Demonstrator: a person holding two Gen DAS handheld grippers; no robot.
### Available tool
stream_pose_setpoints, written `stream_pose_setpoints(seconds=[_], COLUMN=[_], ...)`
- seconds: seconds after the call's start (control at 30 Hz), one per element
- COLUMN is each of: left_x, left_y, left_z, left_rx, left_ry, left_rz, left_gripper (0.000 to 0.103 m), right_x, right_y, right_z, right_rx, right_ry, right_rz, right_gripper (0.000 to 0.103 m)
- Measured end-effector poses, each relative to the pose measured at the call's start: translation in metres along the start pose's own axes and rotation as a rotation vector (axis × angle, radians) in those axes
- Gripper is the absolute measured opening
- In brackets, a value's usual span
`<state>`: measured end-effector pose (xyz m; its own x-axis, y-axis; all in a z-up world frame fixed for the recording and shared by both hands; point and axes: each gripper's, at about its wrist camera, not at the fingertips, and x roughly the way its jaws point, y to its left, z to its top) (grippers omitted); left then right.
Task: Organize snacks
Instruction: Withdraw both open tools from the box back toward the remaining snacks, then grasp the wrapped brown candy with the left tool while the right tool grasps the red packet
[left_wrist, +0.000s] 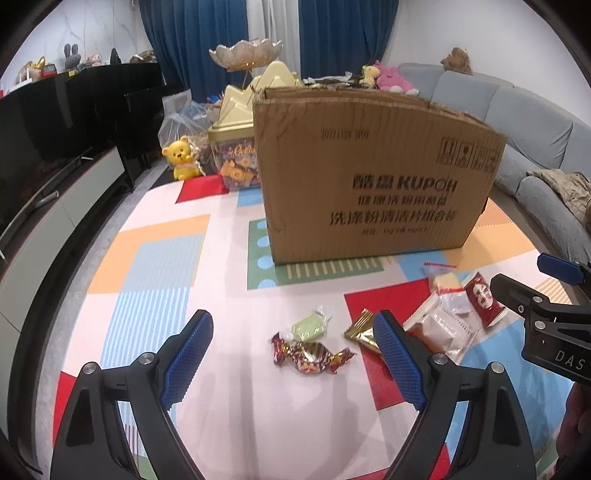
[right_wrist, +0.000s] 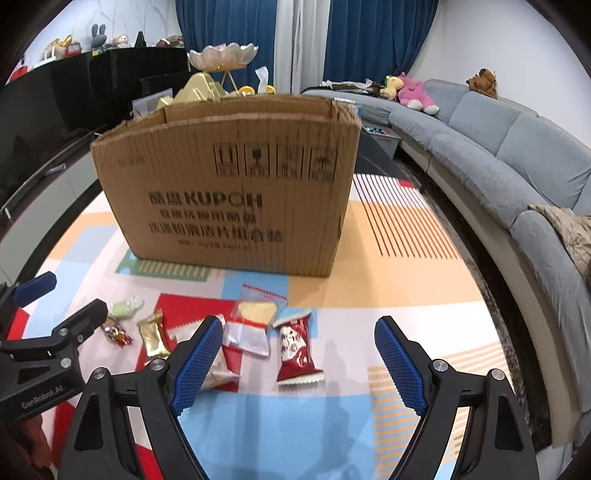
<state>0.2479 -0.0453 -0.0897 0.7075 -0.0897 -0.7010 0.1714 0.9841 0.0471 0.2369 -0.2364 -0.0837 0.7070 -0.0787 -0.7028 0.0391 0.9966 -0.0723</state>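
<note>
Several wrapped snacks lie on a patterned play mat in front of an open cardboard box (left_wrist: 376, 177), also in the right wrist view (right_wrist: 236, 184). My left gripper (left_wrist: 293, 354) is open and empty above a red-gold twist candy (left_wrist: 312, 356), with a green sweet (left_wrist: 310, 326) just beyond it and a gold packet (left_wrist: 364, 332) by its right finger. My right gripper (right_wrist: 295, 362) is open and empty over a red snack packet (right_wrist: 295, 350). A clear packet with a yellow cake (right_wrist: 255, 314) and a red-white packet (right_wrist: 225, 358) lie beside it.
A yellow bear toy (left_wrist: 183, 158) and a gold-lidded candy jar (left_wrist: 236, 147) stand left of the box. A grey sofa (right_wrist: 498, 155) curves along the right. A black TV cabinet (left_wrist: 55, 122) runs along the left. The mat (left_wrist: 166, 258) covers the floor.
</note>
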Motion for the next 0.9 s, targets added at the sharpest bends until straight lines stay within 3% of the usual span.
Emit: stream_pose_setpoints(seconds=[0.63, 0.9], left_x=[0.027, 0.038], left_y=[-0.005, -0.006], left_z=[-0.018, -0.019], left_rx=[0.030, 0.024], left_ry=[0.079, 0.100], left_rz=[-0.016, -0.035], left_gripper=[0.088, 0.077], right_x=[0.026, 0.038], right_y=[-0.004, -0.008], right_z=[-0.017, -0.019], right_rx=[0.005, 0.018], right_ry=[0.075, 0.107], right_rz=[-0.018, -0.020], right_gripper=[0.085, 0.076])
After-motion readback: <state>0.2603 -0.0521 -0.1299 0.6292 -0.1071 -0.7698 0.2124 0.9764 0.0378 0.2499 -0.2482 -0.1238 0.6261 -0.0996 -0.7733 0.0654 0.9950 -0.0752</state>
